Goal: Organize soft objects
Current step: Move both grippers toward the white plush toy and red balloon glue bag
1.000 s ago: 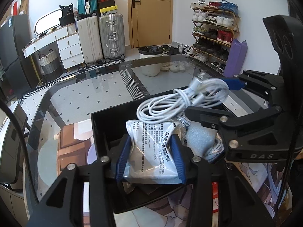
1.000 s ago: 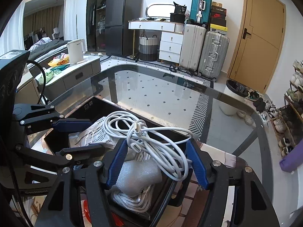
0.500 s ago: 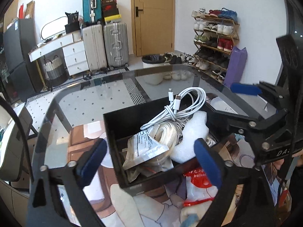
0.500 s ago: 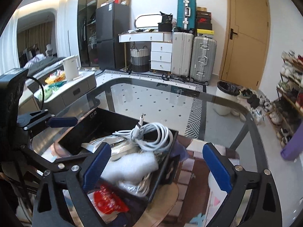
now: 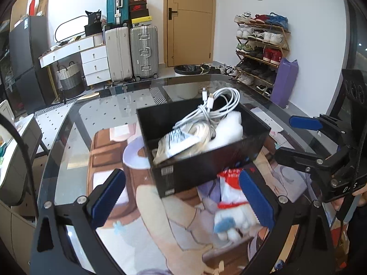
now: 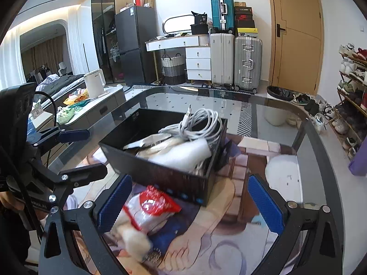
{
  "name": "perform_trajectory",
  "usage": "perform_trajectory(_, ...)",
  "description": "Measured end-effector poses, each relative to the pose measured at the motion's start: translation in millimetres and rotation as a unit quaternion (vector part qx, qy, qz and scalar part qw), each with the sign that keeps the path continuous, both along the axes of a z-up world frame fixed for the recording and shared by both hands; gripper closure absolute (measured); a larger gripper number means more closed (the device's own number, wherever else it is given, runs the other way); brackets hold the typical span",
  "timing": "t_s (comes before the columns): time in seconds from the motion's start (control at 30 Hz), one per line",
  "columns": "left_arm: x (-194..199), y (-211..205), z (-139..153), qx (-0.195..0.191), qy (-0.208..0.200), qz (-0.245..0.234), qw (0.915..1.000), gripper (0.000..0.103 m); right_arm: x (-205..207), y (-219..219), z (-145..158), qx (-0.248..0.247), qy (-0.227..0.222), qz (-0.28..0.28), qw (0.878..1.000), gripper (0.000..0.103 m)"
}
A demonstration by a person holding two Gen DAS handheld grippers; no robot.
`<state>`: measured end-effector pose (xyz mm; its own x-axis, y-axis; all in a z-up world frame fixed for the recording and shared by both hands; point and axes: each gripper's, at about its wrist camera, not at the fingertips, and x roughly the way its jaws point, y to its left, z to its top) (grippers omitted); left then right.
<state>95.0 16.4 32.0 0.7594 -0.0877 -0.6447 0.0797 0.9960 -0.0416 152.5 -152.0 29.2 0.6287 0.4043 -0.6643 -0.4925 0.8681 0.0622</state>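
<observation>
A black box (image 5: pixel 201 171) stands on the picture mat and holds a coiled white cable (image 5: pixel 215 110), a printed white packet (image 5: pixel 181 142) and a piece of white foam wrap (image 5: pixel 229 128). My left gripper (image 5: pixel 181 183) is open in front of the box's near wall, with nothing held. My right gripper (image 6: pixel 189 183) is open too, just short of the box (image 6: pixel 160 176), where the cable (image 6: pixel 199 121) lies on top. A red and white bag (image 6: pixel 151 208) lies on the mat by its left pad. The same bag (image 5: pixel 231 190) and a small white fluffy thing (image 5: pixel 231 226) lie by the left gripper's right pad.
The mat (image 5: pixel 160 229) covers the near part of a glass table (image 5: pixel 110 114). Across the room are suitcases (image 5: pixel 130 52), a door (image 5: pixel 190 20) and a shoe rack (image 5: pixel 261 45). A side counter with a white kettle (image 6: pixel 94 84) stands to the left.
Both grippers opened, letting go of the packet and the cable, which now lie in the box. Both then drew back from the box toward the near side of the table.
</observation>
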Motion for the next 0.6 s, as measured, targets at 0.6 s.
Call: perform_trajectory(0.6,-18,-14,-25,-0.020,0.050,-0.028,0.9982,0.003,-27,-9,-13,0.000,0.019,-0.016,1.000,0.001)
